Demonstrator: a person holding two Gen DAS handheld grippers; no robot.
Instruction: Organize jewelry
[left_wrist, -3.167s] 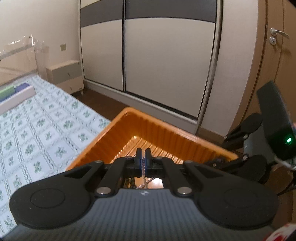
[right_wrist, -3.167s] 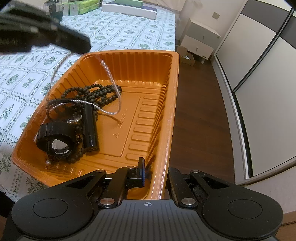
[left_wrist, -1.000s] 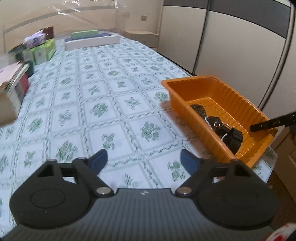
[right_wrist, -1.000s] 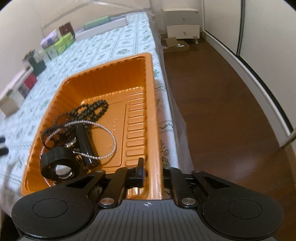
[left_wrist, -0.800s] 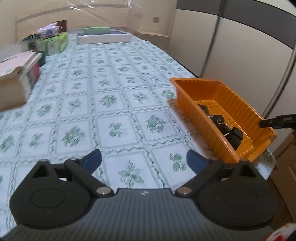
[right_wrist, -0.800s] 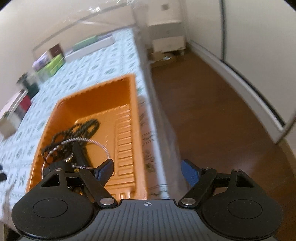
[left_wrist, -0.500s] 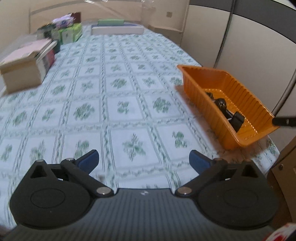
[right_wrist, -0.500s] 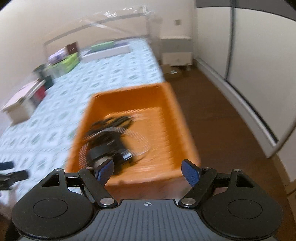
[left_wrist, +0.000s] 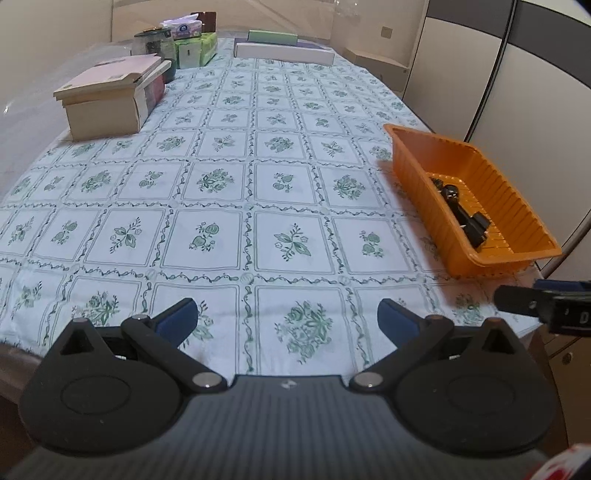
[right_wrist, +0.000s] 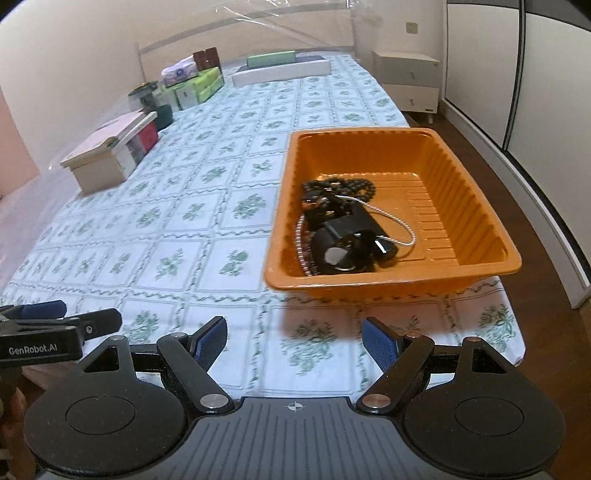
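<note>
The left gripper (left_wrist: 286, 319) is spread wide and holds nothing, poised above the near edge of the tablecloth (left_wrist: 221, 177); the right gripper (right_wrist: 294, 338) is likewise spread and empty, near that same edge, with the tray (right_wrist: 476, 206) ahead of it and slightly to its right. All the jewelry visible lies in that orange tray: a string of dark beads (right_wrist: 343, 184) toward the far end, a silver chain (right_wrist: 402, 229) looping out across the ribbed floor, and a black watch (right_wrist: 347, 247) heaped on top near the front wall. No loose piece shows on the cloth, so the gathering looks done or close to it. If any sorting remains, the tangle is the hard part: the chain runs under the watch, so pulling it first would likely drag the whole heap. Better to lift the watch by its band, then pinch the chain where it lies free, with one gripper steadying the light tray, which sits close to the table's edge.
</note>
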